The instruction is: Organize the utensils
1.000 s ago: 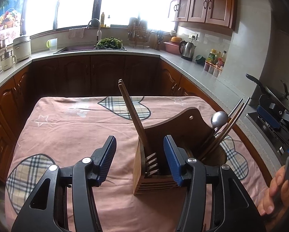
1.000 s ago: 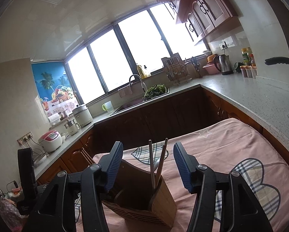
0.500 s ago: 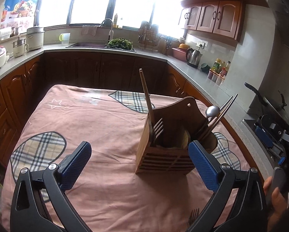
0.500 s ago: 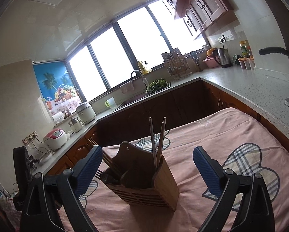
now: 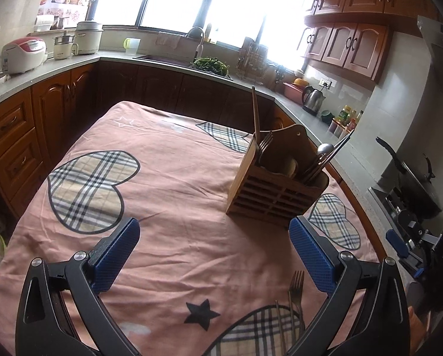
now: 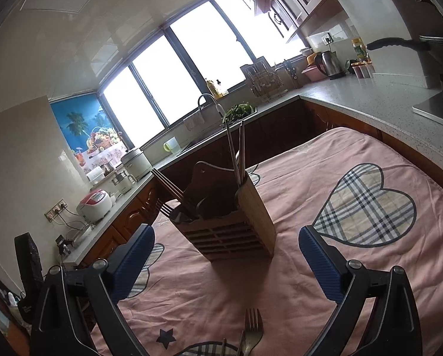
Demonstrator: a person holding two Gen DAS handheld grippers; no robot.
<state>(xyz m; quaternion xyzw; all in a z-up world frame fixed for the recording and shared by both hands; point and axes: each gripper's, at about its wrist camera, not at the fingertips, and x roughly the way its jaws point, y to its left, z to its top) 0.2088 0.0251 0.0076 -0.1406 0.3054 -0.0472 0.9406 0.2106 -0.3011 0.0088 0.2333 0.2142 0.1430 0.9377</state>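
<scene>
A wooden utensil holder [image 5: 276, 187] stands on the pink tablecloth [image 5: 168, 178], holding chopsticks, forks and a spoon. It also shows in the right wrist view [image 6: 233, 225]. A metal fork [image 5: 295, 299] lies loose on the cloth near me, beside thin chopsticks; the fork also shows in the right wrist view [image 6: 252, 332]. My left gripper [image 5: 214, 249] is wide open and empty, short of the holder. My right gripper [image 6: 226, 258] is wide open and empty, with the holder just beyond its fingertips.
Kitchen counters [image 5: 168, 59] with a sink, rice cookers and a kettle [image 5: 312, 99] wrap around the table. A stove with a pan [image 5: 411, 172] is on the right. The other gripper's body [image 5: 423, 246] sits at the right edge.
Both grippers have opened wide and pulled back from the holder. The loose fork and chopsticks near the table's front have come into view.
</scene>
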